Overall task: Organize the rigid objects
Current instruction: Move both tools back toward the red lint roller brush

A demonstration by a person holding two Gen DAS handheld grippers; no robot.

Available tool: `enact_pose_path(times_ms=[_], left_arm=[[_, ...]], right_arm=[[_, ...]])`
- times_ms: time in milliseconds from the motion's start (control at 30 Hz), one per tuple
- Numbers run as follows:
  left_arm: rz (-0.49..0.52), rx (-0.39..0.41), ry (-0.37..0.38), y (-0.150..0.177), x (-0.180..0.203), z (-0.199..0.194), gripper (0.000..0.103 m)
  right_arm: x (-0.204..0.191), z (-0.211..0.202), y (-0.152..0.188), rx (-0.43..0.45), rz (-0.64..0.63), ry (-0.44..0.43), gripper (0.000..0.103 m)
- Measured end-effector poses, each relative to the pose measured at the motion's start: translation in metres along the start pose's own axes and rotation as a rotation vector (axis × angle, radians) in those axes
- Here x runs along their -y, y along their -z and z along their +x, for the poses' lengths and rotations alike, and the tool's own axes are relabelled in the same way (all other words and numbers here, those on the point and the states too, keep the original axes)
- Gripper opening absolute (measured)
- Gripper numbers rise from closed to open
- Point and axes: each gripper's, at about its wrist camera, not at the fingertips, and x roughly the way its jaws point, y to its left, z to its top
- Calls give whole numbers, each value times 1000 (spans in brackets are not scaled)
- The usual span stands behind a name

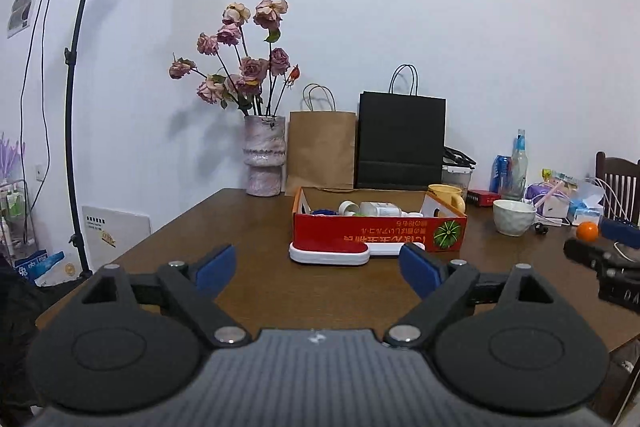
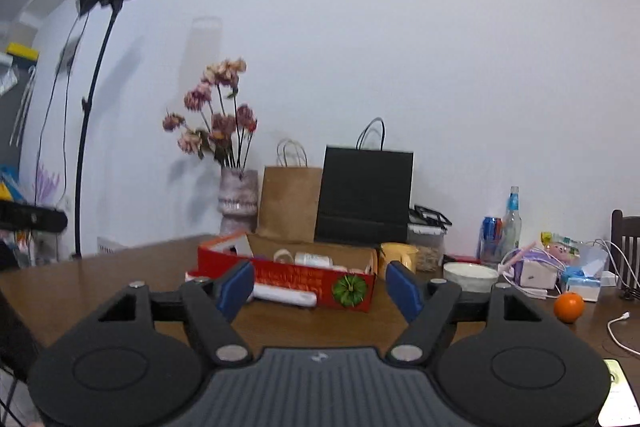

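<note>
Your left gripper [image 1: 316, 269] hovers over the brown desk [image 1: 256, 227] with its jaws spread wide and nothing between the blue pads [image 1: 216, 267]. Your right gripper [image 2: 320, 291] is likewise released, jaws apart and empty, pointing level across the desk toward the red cardboard box [image 2: 296, 281]. That box sits near the middle of the desk, open at the top, with several small white bottles [image 1: 378, 208] and a bit of blue lying inside. A flat white and red object [image 1: 330, 253] lies on the desk touching the box's near side. To the right of the box stand a yellow mug [image 1: 446, 195] and a white bowl [image 1: 513, 217], and an orange [image 2: 568, 307] rests further right among cluttered items. Behind the box, against the wall, stand a vase of dried roses [image 1: 265, 155], a brown paper bag [image 1: 322, 151] and a black paper bag [image 1: 401, 141].
</note>
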Motion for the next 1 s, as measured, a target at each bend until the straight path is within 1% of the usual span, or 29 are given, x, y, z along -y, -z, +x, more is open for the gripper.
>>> enact_pose_path(times_ms=[133, 200, 433, 567, 800, 1000], left_arm=[[11, 21, -27, -3, 2, 2, 90], [9, 13, -23, -2, 2, 4, 90], [6, -9, -45, 3, -2, 12, 90], [5, -18, -53, 4, -4, 17, 90], [-4, -56, -76, 10, -9, 33, 91], [-7, -111, -91, 19, -13, 57, 91]], right_arm=[[1, 0, 8, -26, 47, -23, 72], [0, 2, 10, -35, 49, -29, 72], [-1, 10, 10, -50, 58, -42, 73], [-1, 17, 11, -68, 68, -33, 73], [1, 33, 13, -95, 76, -41, 73], [4, 55, 18, -127, 94, -41, 73]])
